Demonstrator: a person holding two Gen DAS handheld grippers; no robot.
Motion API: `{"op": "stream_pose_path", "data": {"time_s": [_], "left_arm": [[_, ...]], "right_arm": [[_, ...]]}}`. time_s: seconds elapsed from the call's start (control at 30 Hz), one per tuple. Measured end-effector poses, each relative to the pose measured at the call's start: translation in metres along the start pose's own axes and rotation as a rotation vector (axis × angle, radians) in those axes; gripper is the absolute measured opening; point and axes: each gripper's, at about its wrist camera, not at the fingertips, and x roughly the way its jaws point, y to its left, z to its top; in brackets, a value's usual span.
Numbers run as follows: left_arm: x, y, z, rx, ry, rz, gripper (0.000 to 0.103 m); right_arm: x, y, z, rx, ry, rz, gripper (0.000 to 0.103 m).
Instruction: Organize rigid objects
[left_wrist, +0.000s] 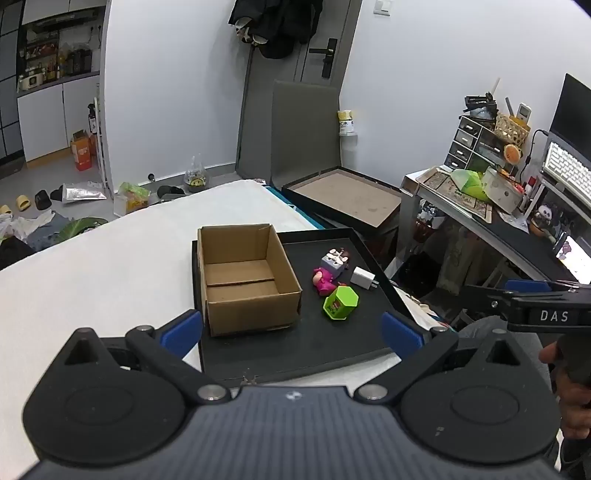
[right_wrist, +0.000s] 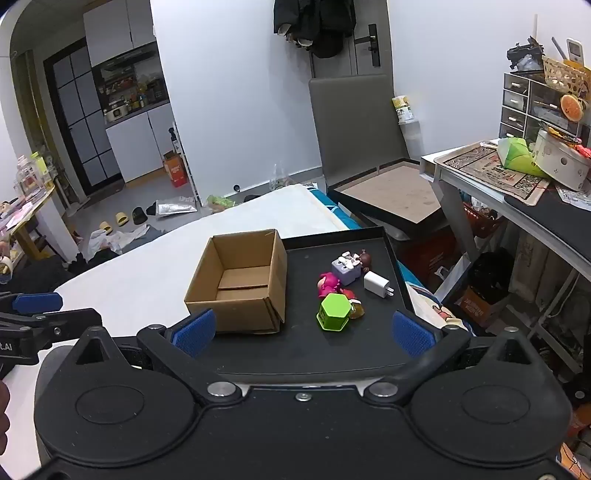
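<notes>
Both grippers hover over the near edge of the black tray, nothing between the fingers.

Left gripper: jaws spread wide, released, blue pads at lower left and lower right of the left wrist frame. Right gripper: same, fully spread, holding nothing. The right gripper's arm shows at the right edge of the left view, with a hand under it.

Cardboard box: open top, nothing inside, sits on the left part of the tray, frame centre in both views. Tray rests on a white surface.

Objects to sort are clustered on the tray right of the box, none in it:
- green hexagonal container, lying on its side, nearest the camera
- pink figure, just above the green one, touching or nearly so
- lilac cube toy, top of the cluster
- white charger plug, right of the cluster, prongs pointing lower right

In the right wrist view a small brown figure sits beside the lilac cube, and something amber shows beside the green container; can't tell what it is.
</notes>
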Motion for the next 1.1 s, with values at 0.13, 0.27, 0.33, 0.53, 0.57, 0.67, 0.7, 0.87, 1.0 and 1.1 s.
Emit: {"op": "stream_pose_path", "data": {"time_s": [0.13,0.27,0.33,0.53,0.57,0.67,0.7,0.87,1.0,1.1], "left_arm": [[0.000,-0.001,0.000,0.012,-0.005,0.015,0.103],[-0.006,-0.001,0.001,-0.001,-0.021,-0.010,0.103],[-0.003,-0.001,0.000,-0.006,-0.014,-0.013,0.103],[-0.007,-0.004,0.001,0.008,-0.017,-0.005,0.103],[-0.007,-0.004,0.001,0.008,-0.018,-0.006,0.103],[-0.007,-0.003,0.001,0.007,-0.018,-0.008,0.103],[-0.007,-0.004,0.001,0.009,-0.017,-0.008,0.103],[-0.009,-0.006,0.002,0.010,-0.021,-0.009,0.103],[-0.010,-0.007,0.004,0.008,-0.018,-0.007,0.103],[-0.009,-0.007,0.005,0.008,-0.018,-0.008,0.103]], "right_arm": [[0.000,-0.001,0.000,0.001,-0.007,0.000,0.103],[-0.002,-0.002,0.001,-0.001,-0.002,0.003,0.103],[0.001,-0.002,-0.001,-0.003,0.000,0.001,0.103],[-0.001,-0.003,0.000,-0.008,-0.001,-0.002,0.103],[-0.001,-0.002,-0.001,-0.008,-0.001,-0.003,0.103],[0.000,-0.003,0.000,-0.004,-0.002,-0.004,0.103],[-0.001,-0.002,0.000,-0.002,-0.002,-0.002,0.103],[-0.002,-0.002,-0.001,-0.002,-0.003,-0.005,0.103],[-0.002,-0.003,-0.001,-0.001,-0.002,-0.007,0.103],[-0.002,-0.003,0.000,-0.002,-0.003,-0.006,0.103]]}}
